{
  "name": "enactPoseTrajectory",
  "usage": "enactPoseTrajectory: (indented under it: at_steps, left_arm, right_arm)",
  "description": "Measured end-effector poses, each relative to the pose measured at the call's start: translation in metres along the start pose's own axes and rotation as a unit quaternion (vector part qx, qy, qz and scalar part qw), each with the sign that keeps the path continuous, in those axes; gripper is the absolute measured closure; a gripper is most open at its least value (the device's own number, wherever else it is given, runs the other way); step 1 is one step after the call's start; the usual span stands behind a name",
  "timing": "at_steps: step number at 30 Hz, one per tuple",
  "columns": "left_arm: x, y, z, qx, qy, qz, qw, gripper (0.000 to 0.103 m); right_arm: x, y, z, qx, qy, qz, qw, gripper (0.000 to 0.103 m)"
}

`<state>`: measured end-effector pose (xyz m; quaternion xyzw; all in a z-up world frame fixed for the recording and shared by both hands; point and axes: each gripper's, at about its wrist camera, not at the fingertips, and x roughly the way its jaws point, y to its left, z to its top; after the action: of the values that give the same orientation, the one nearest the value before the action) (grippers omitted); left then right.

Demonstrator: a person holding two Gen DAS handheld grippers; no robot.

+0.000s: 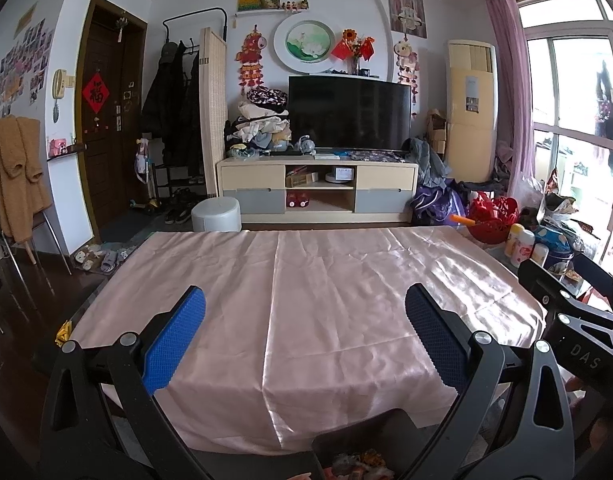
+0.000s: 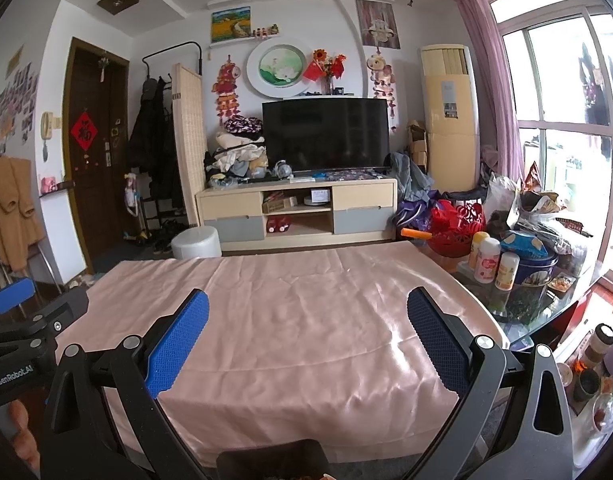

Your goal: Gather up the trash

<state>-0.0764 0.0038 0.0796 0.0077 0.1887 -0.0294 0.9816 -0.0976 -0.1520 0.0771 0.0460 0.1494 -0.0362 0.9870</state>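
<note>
My left gripper is open over the near part of a table under a pink satin cloth, with nothing between its blue pads. My right gripper is open as well, empty, over the same cloth. The cloth's top shows no loose trash. A dark container sits at the bottom edge below the left gripper, with colourful scraps in it. Only its dark rim shows in the right wrist view. The two grippers are side by side: the right one's black frame shows in the left wrist view.
At the table's right end stand a red basket, several bottles, a blue tin and bags. More cups and jars stand lower right. A white stool and a TV cabinet are beyond. A chair with a brown garment is left.
</note>
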Motion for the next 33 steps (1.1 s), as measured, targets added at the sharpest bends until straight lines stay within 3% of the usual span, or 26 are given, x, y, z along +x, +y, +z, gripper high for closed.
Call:
enactPoseTrajectory:
  at_steps: [28, 33]
  left_arm:
    - [0.0031, 0.0013, 0.0033, 0.002, 0.000, -0.001, 1.0000, 0.008]
    - [0.0043, -0.0030, 0.0032, 0.016, -0.003, 0.016, 0.9997, 0.008]
  right_arm:
    - [-0.0010, -0.0018, -0.0002, 0.000, 0.000, 0.000, 1.000, 0.003]
    - [0.0009, -0.0020, 0.0015, 0.001, 0.003, -0.002, 1.000, 0.003]
